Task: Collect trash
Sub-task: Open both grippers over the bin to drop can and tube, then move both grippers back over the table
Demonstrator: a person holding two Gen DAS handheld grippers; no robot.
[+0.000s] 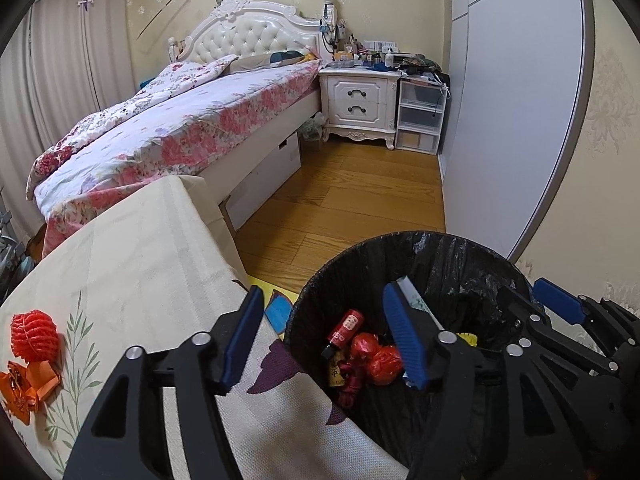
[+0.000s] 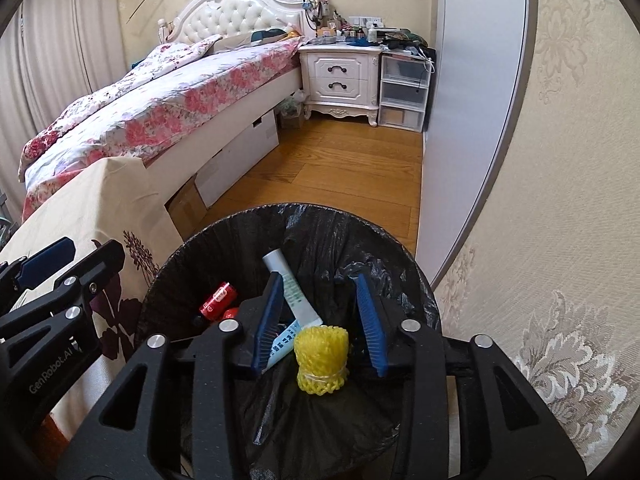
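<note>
Far left of the left gripper, on the tabletop: a red net ball and some orange paper scraps, not yet picked up. Left gripper fingers wide apart, holding nothing, hanging over the near edge of the trash bin. Below and between those fingers, down in the bin: a red can and red crumpled wrappers. So, some trash done already, some left on the tabletop.

Further right, right gripper also over the bin, fingers apart. Between them, touching neither, a yellow net bundle, maybe dropping, maybe lying on the black bag; hard to tell which. Just by the left-side finger, a white tube.

Bottom of the bin dark, so more trash maybe hidden. Tabletop cut off at the picture's edge. Blue and yellow bits on the floor beside the bin, too small to name.
</note>
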